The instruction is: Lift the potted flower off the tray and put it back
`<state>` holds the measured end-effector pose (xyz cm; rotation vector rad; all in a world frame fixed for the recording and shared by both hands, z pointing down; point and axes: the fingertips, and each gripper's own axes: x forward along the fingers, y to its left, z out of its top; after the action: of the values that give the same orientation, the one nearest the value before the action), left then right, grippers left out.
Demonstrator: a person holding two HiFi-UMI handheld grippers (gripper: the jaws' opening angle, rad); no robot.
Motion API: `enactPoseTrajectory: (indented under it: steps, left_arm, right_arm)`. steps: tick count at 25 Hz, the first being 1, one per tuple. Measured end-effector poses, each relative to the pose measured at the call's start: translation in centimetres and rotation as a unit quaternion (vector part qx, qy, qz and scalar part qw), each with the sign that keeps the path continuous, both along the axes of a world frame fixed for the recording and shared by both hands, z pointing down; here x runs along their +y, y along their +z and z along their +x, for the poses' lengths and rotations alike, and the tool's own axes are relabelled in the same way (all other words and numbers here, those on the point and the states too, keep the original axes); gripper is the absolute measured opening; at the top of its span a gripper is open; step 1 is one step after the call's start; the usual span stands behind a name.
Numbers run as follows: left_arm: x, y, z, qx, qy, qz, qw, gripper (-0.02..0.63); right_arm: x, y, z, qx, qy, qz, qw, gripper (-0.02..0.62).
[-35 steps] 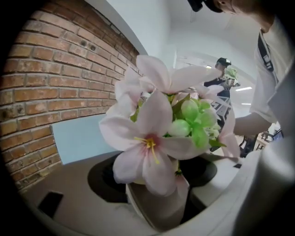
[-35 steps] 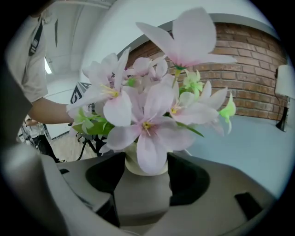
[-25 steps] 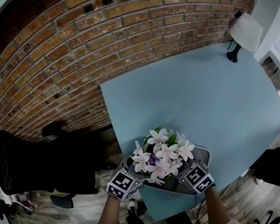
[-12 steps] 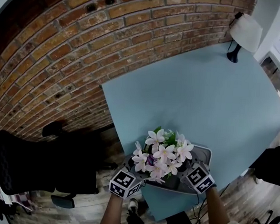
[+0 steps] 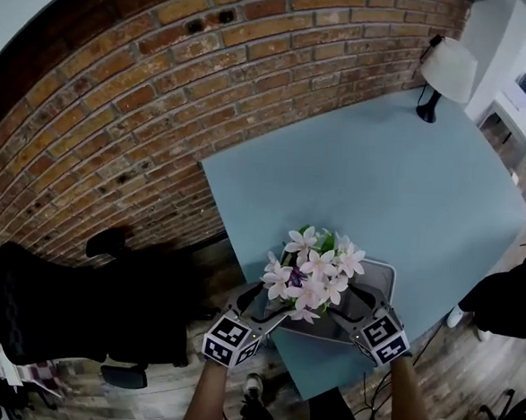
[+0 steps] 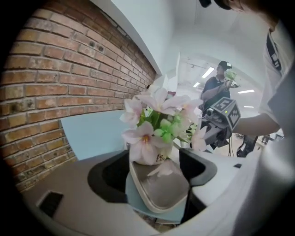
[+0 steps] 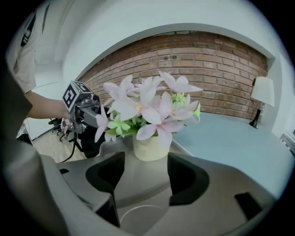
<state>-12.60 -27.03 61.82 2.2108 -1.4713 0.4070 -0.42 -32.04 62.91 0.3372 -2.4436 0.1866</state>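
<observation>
Head view — pink-white potted flower on tray, left gripper, right gripper both wide

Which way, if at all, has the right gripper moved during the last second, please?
Yes, slightly: in the head view, against the tray, the right gripper has drawn back toward the person, leaving more bare tray between it and the potted flower.

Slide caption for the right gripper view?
Open right gripper faces the potted flower on its grey tray; left gripper opposite.
</observation>
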Motion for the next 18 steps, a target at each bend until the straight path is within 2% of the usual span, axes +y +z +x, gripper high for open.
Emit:
enactPoseTrajectory:
  steps: [7,9,12,14,16,18]
  left_arm:
    - [4.7,-4.3,-0.4,0.0,0.018,0.031,0.9994,0.368]
    - [6.0,-5.8,-0.5,0.002,0.029,0.042,0.9987,0.334]
    - [8.0,-8.2,-0.8,-0.027,0.048,0.059,0.9967,0.329]
    - [9.4,-9.8,-0.9,-0.047,0.057,0.068,0.995,0.301]
    - [10.7,-11.5,-1.0,-0.053,0.064,0.078,0.9934,0.299]
    - [11.8,-13.3,-1.2,-0.06,0.066,0.095,0.9915,0.266]
  right_arm:
    - [4.0,-5.2,2.0,-0.009,0.048,0.035,0.998,0.31]
    - [5.3,-7.2,1.8,-0.019,0.058,0.05,0.997,0.291]
    - [7.7,-10.1,1.5,-0.032,0.071,0.07,0.995,0.273]
    - [9.3,-11.9,1.3,-0.037,0.079,0.083,0.993,0.256]
    - [10.7,-13.5,1.2,-0.042,0.089,0.096,0.991,0.241]
    - [12.0,-15.2,1.1,-0.051,0.102,0.111,0.987,0.224]
